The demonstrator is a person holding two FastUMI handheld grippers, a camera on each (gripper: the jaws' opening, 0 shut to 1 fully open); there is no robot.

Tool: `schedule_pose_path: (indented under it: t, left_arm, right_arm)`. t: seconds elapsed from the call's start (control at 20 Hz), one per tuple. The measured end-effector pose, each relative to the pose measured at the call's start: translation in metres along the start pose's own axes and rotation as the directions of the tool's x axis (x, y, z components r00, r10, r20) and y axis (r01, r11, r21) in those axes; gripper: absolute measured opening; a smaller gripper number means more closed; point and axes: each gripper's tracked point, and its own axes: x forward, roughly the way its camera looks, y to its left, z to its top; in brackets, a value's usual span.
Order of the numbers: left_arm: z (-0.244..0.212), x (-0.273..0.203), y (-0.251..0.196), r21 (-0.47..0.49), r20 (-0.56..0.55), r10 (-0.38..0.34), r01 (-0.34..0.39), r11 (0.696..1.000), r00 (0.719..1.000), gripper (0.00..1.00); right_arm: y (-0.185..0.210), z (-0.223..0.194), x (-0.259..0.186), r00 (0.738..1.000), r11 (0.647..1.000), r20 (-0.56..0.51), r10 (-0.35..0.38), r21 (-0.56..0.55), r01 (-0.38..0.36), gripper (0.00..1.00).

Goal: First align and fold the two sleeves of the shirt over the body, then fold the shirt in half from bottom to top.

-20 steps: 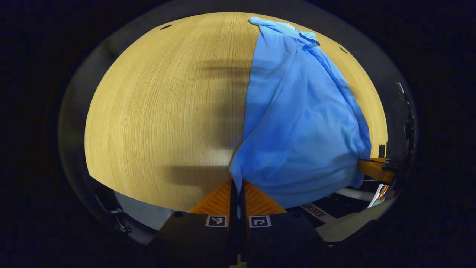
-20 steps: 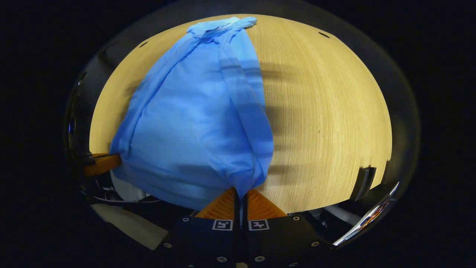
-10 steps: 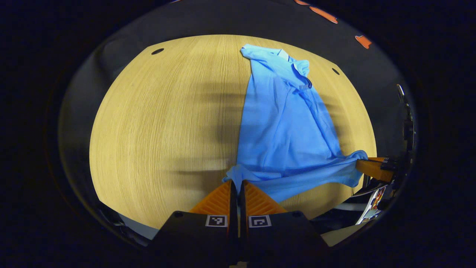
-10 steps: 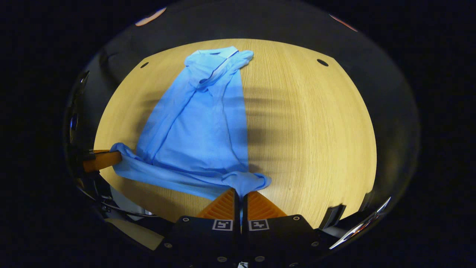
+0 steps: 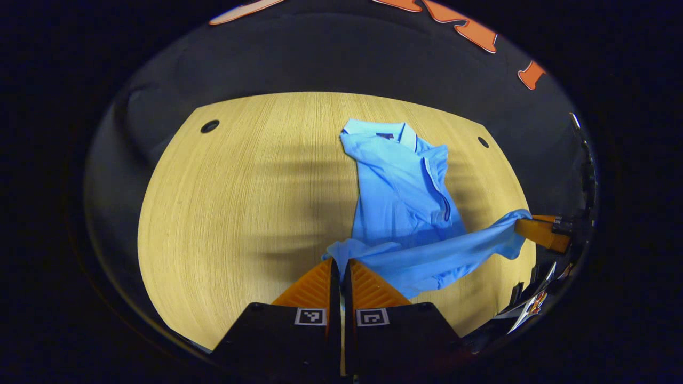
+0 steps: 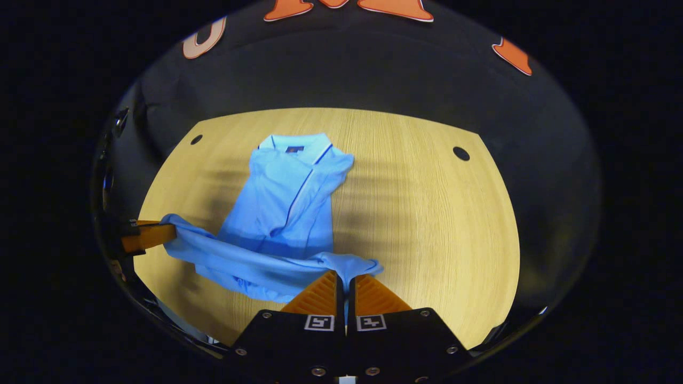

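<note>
shirt [image 5: 405, 192] hem carried forward, both grippers [image 5: 340, 262] [image 6: 346, 274] level, clamped.

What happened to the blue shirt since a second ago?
The two grippers carried the shirt's bottom edge forward toward the collar. A second ago the cloth hung big right before both cameras; now its top half lies flat on the table with the hem stretched between the left gripper and the right gripper. Both stayed shut on the hem corners; nothing was let go.
</note>
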Motion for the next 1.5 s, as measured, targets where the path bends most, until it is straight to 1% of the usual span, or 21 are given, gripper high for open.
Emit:
schedule_pose_path:
  t: [0.15,0.25,0.35,0.5,0.6,0.75,0.85,0.9,0.95,1.0,1.05,1.1,1.2,1.25,1.3,1.4,1.5]
  left_arm:
    - [0.049,0.007,0.004,0.015,0.048,0.008,-0.009,1.0,0.999,0.07]
    - [0.084,0.012,0.008,0.017,0.081,0.012,-0.013,1.0,0.997,0.07]
    - [0.112,0.024,0.011,0.019,0.092,0.018,-0.02,1.0,0.996,0.07]
    - [0.139,0.053,0.017,0.012,0.091,0.023,-0.024,1.0,0.996,0.07]
    - [0.154,0.081,0.024,0.034,0.093,0.048,-0.051,0.998,0.994,0.07]
    - [0.155,0.107,0.028,0.043,0.087,0.065,-0.069,0.997,0.994,0.07]
    - [0.157,0.129,0.035,0.05,0.085,0.083,-0.088,0.995,0.993,0.07]
    - [0.157,0.137,0.037,0.051,0.087,0.093,-0.098,0.994,0.992,0.11]
    - [0.157,0.141,0.04,0.056,0.092,0.1,-0.105,0.993,0.991,0.12]
    - [0.161,0.14,0.043,0.063,0.104,0.114,-0.121,0.991,0.988,0.18]
    - [0.167,0.137,0.048,0.068,0.125,0.128,-0.137,0.988,0.984,0.34]
    - [0.172,0.132,0.047,0.073,0.149,0.127,-0.139,0.988,0.981,0.49]
    - [0.183,0.12,0.051,0.08,0.199,0.149,-0.167,0.983,0.969,0.79]
    - [0.189,0.108,0.054,0.075,0.233,0.179,-0.201,0.977,0.956,0.94]
    - [0.193,0.098,0.054,0.069,0.257,0.191,-0.215,0.974,0.947,1.0]
    - [0.204,0.068,0.049,0.051,0.323,0.187,-0.214,0.975,0.928,1.0]
    - [0.211,0.039,0.046,0.034,0.385,0.192,-0.222,0.975,0.903,1.0]
  right_arm:
    - [-0.007,0.047,0.003,0.999,1.0,0.052,-0.011,-0.019,0.012,0.01]
    - [-0.014,0.077,0.02,0.997,1.0,0.072,-0.02,-0.007,0.02,0.01]
    - [-0.02,0.095,0.038,0.997,1.0,0.068,-0.021,0.019,0.02,0.01]
    - [-0.023,0.108,0.076,0.999,0.998,0.045,-0.012,0.06,0.01,0.01]
    - [-0.021,0.116,0.102,0.999,0.995,0.037,0.014,0.1,-0.018,0.01]
    - [-0.022,0.113,0.135,1.0,0.992,0.012,0.011,0.122,-0.012,0.02]
    - [-0.023,0.104,0.152,0.999,0.988,-0.038,0.012,0.156,-0.006,0.03]
    - [-0.023,0.101,0.158,0.999,0.985,-0.051,0.017,0.171,-0.008,0.05]
    - [-0.026,0.103,0.159,0.999,0.984,-0.045,0.015,0.18,-0.007,0.15]
    - [-0.031,0.106,0.159,0.999,0.983,-0.035,0.001,0.184,0.006,0.22]
    - [-0.04,0.109,0.158,0.999,0.982,-0.023,-0.026,0.189,0.029,0.36]
    - [-0.045,0.109,0.157,0.999,0.981,-0.019,-0.043,0.191,0.046,0.55]
    - [-0.051,0.107,0.149,0.998,0.98,-0.019,-0.06,0.187,0.062,0.94]
    - [-0.05,0.105,0.145,0.998,0.98,-0.02,-0.059,0.192,0.062,0.99]
    - [-0.048,0.106,0.139,0.998,0.979,-0.01,-0.055,0.196,0.055,0.99]
    - [-0.043,0.108,0.117,0.999,0.982,0.024,-0.038,0.187,0.033,0.99]
    - [-0.041,0.114,0.095,0.997,0.986,0.07,-0.044,0.163,0.033,0.99]
